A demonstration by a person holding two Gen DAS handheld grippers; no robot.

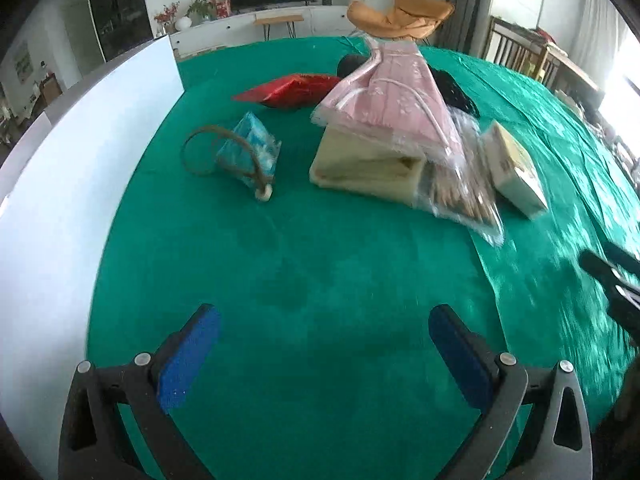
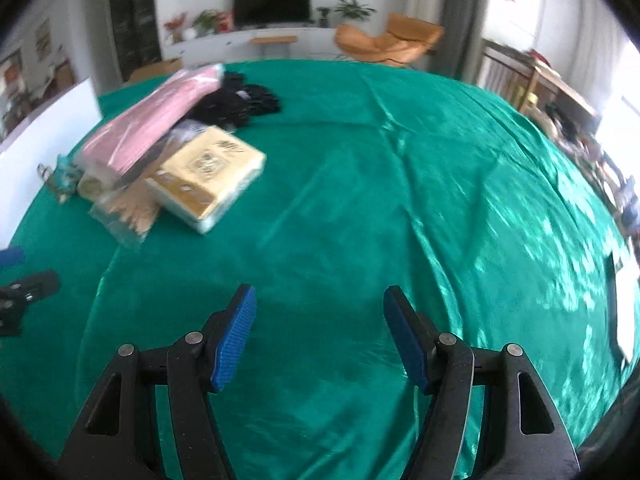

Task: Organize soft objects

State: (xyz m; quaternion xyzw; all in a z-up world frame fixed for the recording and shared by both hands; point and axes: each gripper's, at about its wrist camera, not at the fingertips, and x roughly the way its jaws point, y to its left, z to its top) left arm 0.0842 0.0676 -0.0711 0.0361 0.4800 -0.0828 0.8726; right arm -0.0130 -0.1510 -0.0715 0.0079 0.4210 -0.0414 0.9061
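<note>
A pile of soft goods lies on the green cloth (image 1: 304, 264). On top is a bagged pink garment (image 1: 394, 96) (image 2: 160, 116), over a folded cream cloth (image 1: 368, 164) and a clear bag with something tan inside (image 1: 464, 192) (image 2: 128, 212). A cream tissue pack (image 1: 514, 168) (image 2: 208, 172) lies beside them, with black fabric (image 1: 454, 92) (image 2: 240, 100) behind. Left of the pile are a blue packet with a cord loop (image 1: 248, 152) and a red pouch (image 1: 292, 90). My left gripper (image 1: 324, 344) and right gripper (image 2: 318, 332) are open and empty over bare cloth, short of the pile.
A white board (image 1: 80, 184) (image 2: 44, 140) stands along the table's left edge. The right gripper's black body (image 1: 616, 280) shows at the right edge of the left wrist view. An orange chair (image 2: 388, 40) and a TV cabinet stand beyond the table. White paper (image 2: 626, 300) lies at far right.
</note>
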